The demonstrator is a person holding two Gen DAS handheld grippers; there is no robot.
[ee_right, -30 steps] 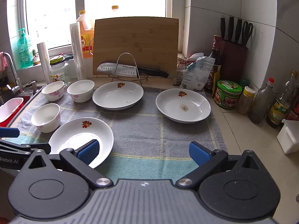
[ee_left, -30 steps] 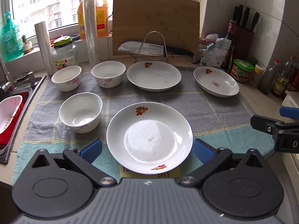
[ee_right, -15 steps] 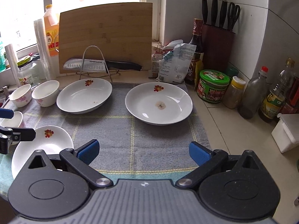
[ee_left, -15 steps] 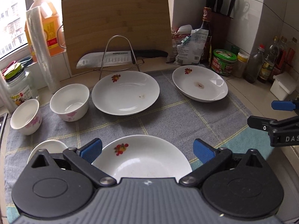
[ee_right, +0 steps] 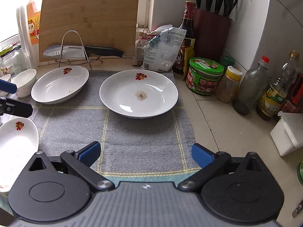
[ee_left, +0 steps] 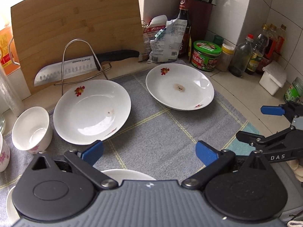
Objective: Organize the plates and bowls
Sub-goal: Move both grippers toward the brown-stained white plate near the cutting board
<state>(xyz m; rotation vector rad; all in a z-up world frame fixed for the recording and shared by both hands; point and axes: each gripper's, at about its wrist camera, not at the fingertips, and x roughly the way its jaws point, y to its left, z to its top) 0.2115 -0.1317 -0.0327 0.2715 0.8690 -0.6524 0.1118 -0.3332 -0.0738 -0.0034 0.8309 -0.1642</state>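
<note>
Three white flowered plates lie on a grey checked mat (ee_right: 144, 138). The far right plate (ee_right: 139, 93) (ee_left: 180, 86) has a brown stain at its centre. The middle plate (ee_right: 59, 83) (ee_left: 91, 111) sits left of it. The near plate (ee_right: 16, 145) (ee_left: 128, 174) is mostly hidden under my left gripper. A white bowl (ee_left: 32, 130) (ee_right: 24, 82) stands at the left. My left gripper (ee_left: 149, 153) is open above the mat, in front of both far plates. My right gripper (ee_right: 145, 154) is open and empty, in front of the stained plate.
A bamboo cutting board (ee_right: 89, 20) leans at the back behind a wire rack (ee_right: 73, 49) holding a knife (ee_right: 83, 52). Jars, bottles and a knife block (ee_right: 211, 36) crowd the right corner. A white box (ee_right: 287, 132) sits on the counter at right.
Both grippers have swung right and moved forward over the mat. The near plate has slid under the left gripper; the stained plate is now larger and centred in the right wrist view.
</note>
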